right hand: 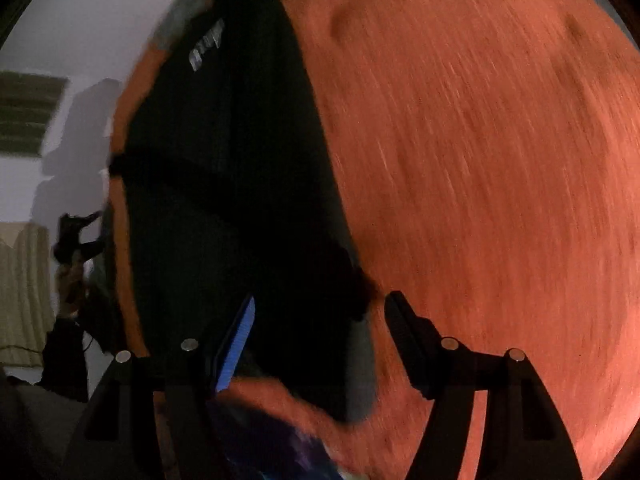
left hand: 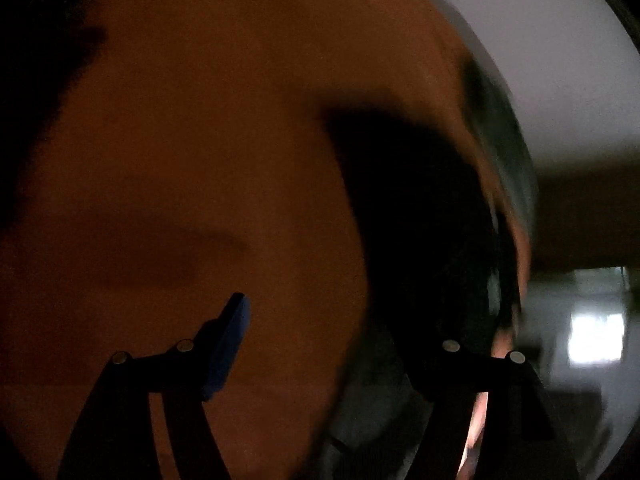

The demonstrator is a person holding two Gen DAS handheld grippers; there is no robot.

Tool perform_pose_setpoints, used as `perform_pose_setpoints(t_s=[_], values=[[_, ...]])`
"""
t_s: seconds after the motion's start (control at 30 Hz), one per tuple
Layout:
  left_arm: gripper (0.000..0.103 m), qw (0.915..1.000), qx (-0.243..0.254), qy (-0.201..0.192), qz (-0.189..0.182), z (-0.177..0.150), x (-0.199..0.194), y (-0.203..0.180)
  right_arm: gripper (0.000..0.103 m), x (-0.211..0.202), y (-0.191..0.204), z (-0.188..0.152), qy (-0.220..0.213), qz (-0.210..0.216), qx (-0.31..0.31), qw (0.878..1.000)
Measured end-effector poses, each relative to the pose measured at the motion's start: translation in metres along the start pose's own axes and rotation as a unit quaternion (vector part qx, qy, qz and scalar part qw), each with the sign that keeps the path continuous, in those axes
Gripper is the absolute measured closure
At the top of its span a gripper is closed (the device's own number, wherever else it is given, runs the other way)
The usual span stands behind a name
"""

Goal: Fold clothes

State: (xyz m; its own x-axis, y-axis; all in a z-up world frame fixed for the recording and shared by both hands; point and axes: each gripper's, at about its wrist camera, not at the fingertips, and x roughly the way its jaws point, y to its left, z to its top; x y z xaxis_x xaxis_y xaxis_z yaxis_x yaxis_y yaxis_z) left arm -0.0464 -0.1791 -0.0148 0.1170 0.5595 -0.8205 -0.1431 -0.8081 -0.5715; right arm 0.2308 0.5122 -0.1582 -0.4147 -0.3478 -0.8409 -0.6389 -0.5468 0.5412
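Risk: dark garment point(right hand: 224, 184) on orange surface point(right hand: 480, 200) unheld; fold may slacken | left gripper point(left hand: 340, 344) jaws apart, empty | right gripper point(right hand: 320, 320) jaws apart over garment's edge, gripping nothing; your blurred sweep could snag it

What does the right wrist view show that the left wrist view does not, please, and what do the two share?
Only the right wrist view shows pale lettering on the dark garment, the person's other hand holding the left claw at the far left, and the cover's brushed texture. Only the left wrist view shows a bright window-like patch at the right edge. Both show the orange cover with the dark garment lying on it, and an open claw with nothing between its fingers.
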Motion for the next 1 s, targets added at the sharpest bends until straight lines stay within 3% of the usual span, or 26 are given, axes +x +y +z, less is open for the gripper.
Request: perform_pose_setpoints(t_s=[0.07,0.1,0.13,0.2,0.27,0.37,0.53,0.57,0.7,0.77,0.83,0.87,0.9,0.93,1.0], values=[[0.032,0.998,0.036,0.047,0.022,-0.069,0.028,-0.001,0.036,0.008,-0.009,-0.019,0.027,-0.005,0.017,0.999],[0.032,0.9955,0.053,0.067,0.041,-0.102,0.043,-0.003,0.041,0.01,-0.013,-0.024,0.033,0.001,0.022,0.999],[0.032,0.9941,0.055,0.077,0.054,-0.128,0.054,0.0,0.067,0.01,-0.015,-0.027,0.029,-0.005,0.022,0.999],[0.035,0.9955,0.041,0.06,0.061,-0.165,0.062,0.011,0.099,0.004,-0.022,-0.028,0.02,-0.004,0.035,0.999],[0.035,0.9965,0.039,0.052,0.052,-0.184,0.058,0.01,0.099,-0.01,-0.03,-0.027,0.004,0.007,0.056,0.998],[0.035,0.9961,0.051,0.051,0.051,-0.2,0.046,0.002,0.099,-0.033,-0.036,-0.028,-0.007,-0.011,0.047,0.999],[0.033,0.9964,0.031,0.059,0.052,-0.217,0.049,0.011,0.099,-0.014,-0.04,-0.022,0.023,-0.025,0.035,0.999],[0.033,0.9967,0.022,0.062,0.048,-0.226,0.043,0.033,0.099,-0.011,-0.039,-0.02,0.025,-0.029,0.029,0.999],[0.033,0.9979,0.004,0.064,-0.012,-0.259,0.023,0.059,0.099,-0.01,-0.044,-0.017,0.025,-0.024,0.029,0.999],[0.033,0.9948,-0.017,0.08,-0.06,-0.267,0.029,0.066,0.099,-0.01,-0.045,-0.016,0.025,-0.021,0.032,0.999],[0.034,0.9922,-0.038,0.093,-0.075,-0.266,0.039,0.069,0.099,-0.011,-0.045,-0.014,0.025,-0.018,0.034,0.999],[0.039,0.9925,-0.04,0.091,-0.071,-0.266,0.042,0.071,0.099,-0.01,-0.044,-0.012,0.025,-0.02,0.032,0.999],[0.077,0.9937,-0.047,0.082,-0.061,-0.267,0.043,0.072,0.099,-0.011,-0.044,-0.013,0.024,-0.02,0.031,0.999],[0.098,0.9943,-0.057,0.075,-0.05,-0.269,0.044,0.074,0.099,-0.013,-0.044,-0.014,0.023,-0.021,0.03,0.999],[0.099,0.9956,-0.073,0.046,-0.037,-0.279,0.047,0.077,0.099,-0.016,-0.044,-0.016,0.021,-0.019,0.03,0.999]])
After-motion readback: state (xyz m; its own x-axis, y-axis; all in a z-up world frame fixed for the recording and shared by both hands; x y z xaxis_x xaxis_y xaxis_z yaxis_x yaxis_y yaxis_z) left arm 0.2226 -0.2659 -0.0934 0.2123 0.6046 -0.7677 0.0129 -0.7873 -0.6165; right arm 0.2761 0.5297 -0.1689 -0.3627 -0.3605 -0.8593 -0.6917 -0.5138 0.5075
